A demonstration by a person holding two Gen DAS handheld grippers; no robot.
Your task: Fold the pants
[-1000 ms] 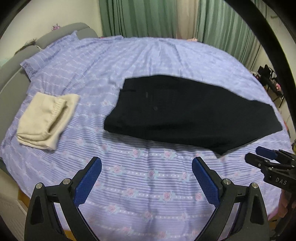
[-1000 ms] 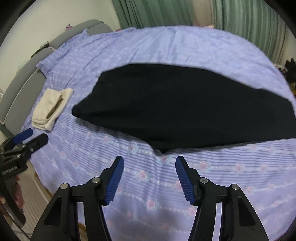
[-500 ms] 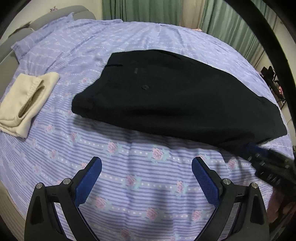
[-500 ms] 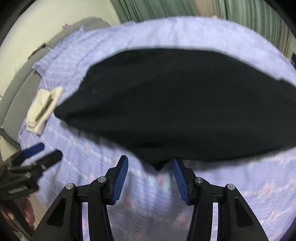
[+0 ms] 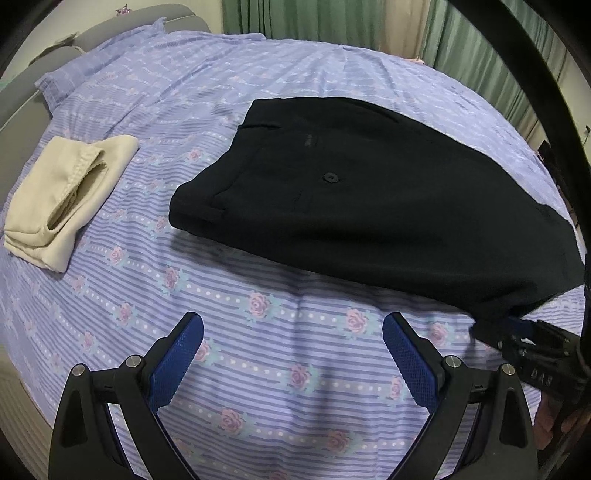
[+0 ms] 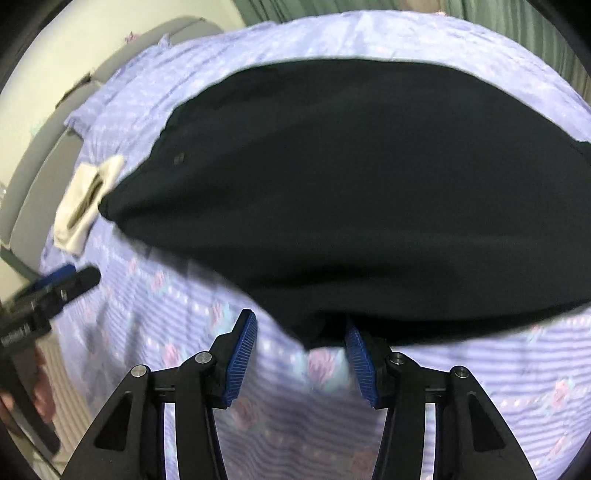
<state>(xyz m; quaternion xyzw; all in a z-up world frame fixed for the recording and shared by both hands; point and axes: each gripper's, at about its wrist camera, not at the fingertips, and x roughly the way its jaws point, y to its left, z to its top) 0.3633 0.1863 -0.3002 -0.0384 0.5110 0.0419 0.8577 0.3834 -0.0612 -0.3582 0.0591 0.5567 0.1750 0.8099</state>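
Black pants point(image 5: 369, 206) lie flat on the bed, waist to the left, legs running right. My left gripper point(image 5: 293, 343) hovers open over bare sheet, short of the pants' near edge, nothing between its fingers. In the right wrist view the pants point(image 6: 369, 184) fill the middle. My right gripper point(image 6: 299, 343) is open with the near corner of the pants lying between its blue pads. The fabric drapes over the tip of the right pad, and the pads do not press on it. The right gripper point(image 5: 517, 328) also shows at the pants' right-hand near corner.
A folded beige garment point(image 5: 70, 195) lies on the sheet left of the pants. The floral lilac bedsheet point(image 5: 258, 369) covers the bed, with a grey headboard point(image 5: 22, 103) at the left and green curtains point(image 5: 295, 18) behind. The left gripper point(image 6: 55, 288) shows near the bed's left edge.
Both grippers have come down and closer to the bed. The right one has narrowed a little and reached the pants' near corner, which now lies between its pads.
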